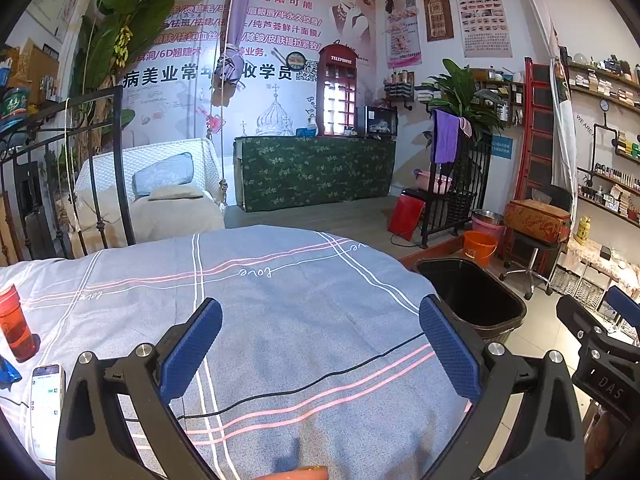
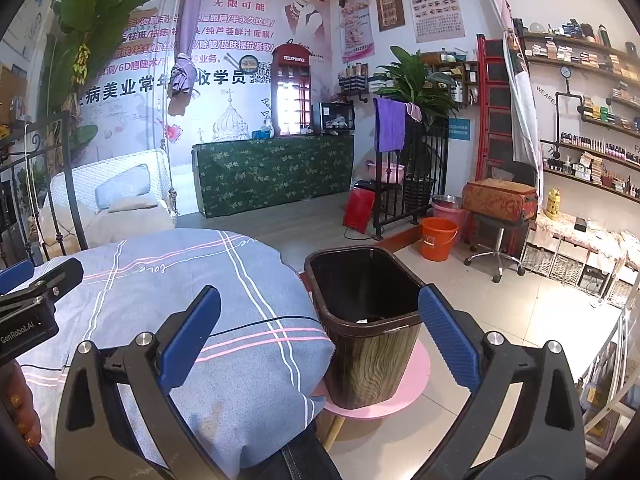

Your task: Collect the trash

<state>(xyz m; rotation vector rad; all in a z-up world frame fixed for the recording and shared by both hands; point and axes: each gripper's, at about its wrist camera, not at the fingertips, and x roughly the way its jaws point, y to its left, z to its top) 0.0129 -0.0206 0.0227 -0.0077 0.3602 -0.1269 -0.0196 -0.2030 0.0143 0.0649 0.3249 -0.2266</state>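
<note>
Right wrist view: one trash bin (image 2: 366,320) on a pink stool (image 2: 412,376) just beside the worktop (image 2: 240,292), a pale scrap inside | right gripper (image 2: 320,336) and left gripper (image 1: 320,344) both spread, empty | no loose trash visible, I'd scan the left edge near the one orange cup (image 1: 14,324) and one phone (image 1: 48,404)
</note>
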